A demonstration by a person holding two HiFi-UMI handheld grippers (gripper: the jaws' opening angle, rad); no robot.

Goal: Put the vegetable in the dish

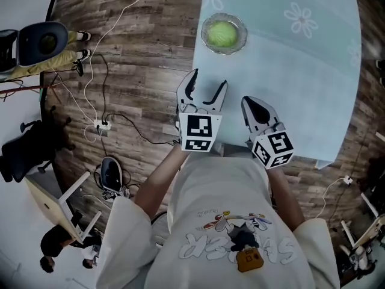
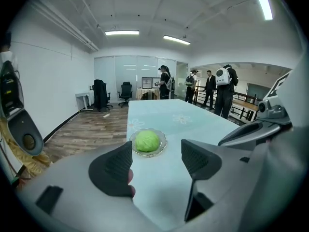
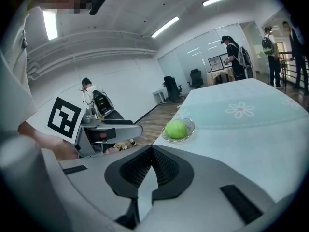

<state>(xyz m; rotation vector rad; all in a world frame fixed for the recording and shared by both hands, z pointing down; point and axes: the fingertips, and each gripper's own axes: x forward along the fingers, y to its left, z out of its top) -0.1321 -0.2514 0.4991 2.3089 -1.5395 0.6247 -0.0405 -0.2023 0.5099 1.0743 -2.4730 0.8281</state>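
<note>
The left gripper (image 1: 208,84) hovers at the near edge of the table (image 1: 301,83), jaws apart with nothing between them. The round green vegetable (image 1: 222,34) has no long axis to speak of. It sits in the glass dish (image 1: 242,41) straight ahead of this gripper, so the left is nearer. The right gripper (image 1: 252,108) is pinched closed and empty, which only its own view shows plainly. The head view shows both grippers well apart from the dish.

In the head view, looks steeply down onto the table (image 1: 289,83) edge. In both gripper views, looks low along own fingers (image 2: 113,170) across the table, well back from the dish (image 2: 164,140); shares that dish across all views.
</note>
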